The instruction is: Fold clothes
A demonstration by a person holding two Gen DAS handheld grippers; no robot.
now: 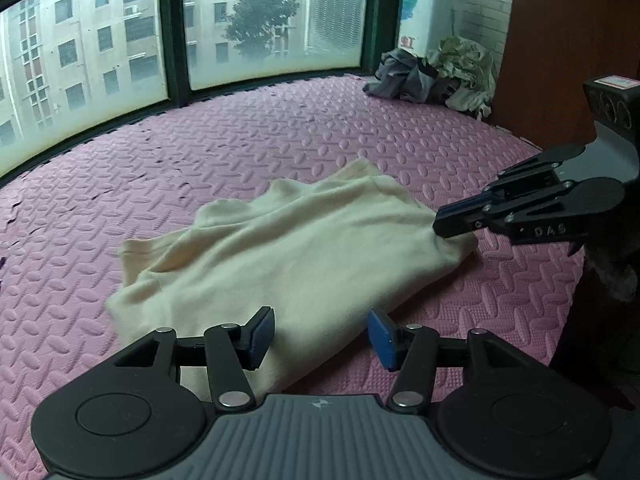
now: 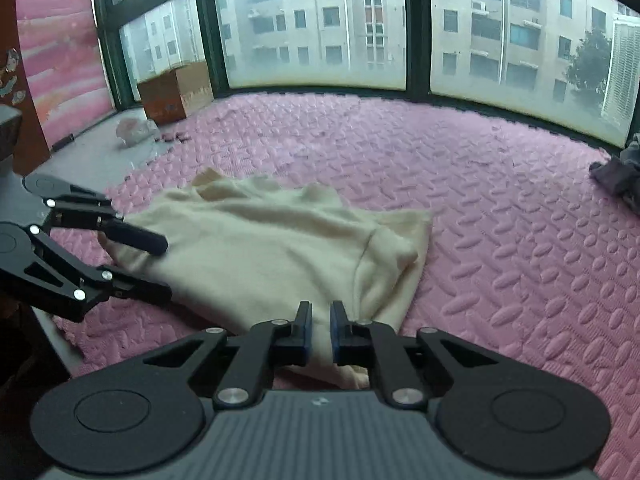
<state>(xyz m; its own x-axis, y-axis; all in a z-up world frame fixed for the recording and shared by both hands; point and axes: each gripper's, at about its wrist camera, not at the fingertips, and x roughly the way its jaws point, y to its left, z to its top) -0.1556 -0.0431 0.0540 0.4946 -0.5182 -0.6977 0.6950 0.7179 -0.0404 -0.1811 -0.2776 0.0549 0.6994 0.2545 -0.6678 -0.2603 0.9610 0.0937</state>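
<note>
A cream garment lies crumpled and partly folded on the pink foam mat. In the left wrist view my left gripper stands open over the garment's near edge, and the cloth runs between its blue pads without being pressed. My right gripper comes in from the right, shut on the garment's right corner. In the right wrist view my right gripper has its pads nearly together with the cream garment pinched between them. My left gripper shows at the left there, open astride the cloth's edge.
A pile of grey and pale clothes sits in the far corner by a brown panel. A cardboard box and a plastic bag stand on bare floor past the mat's far left edge. Windows line the back.
</note>
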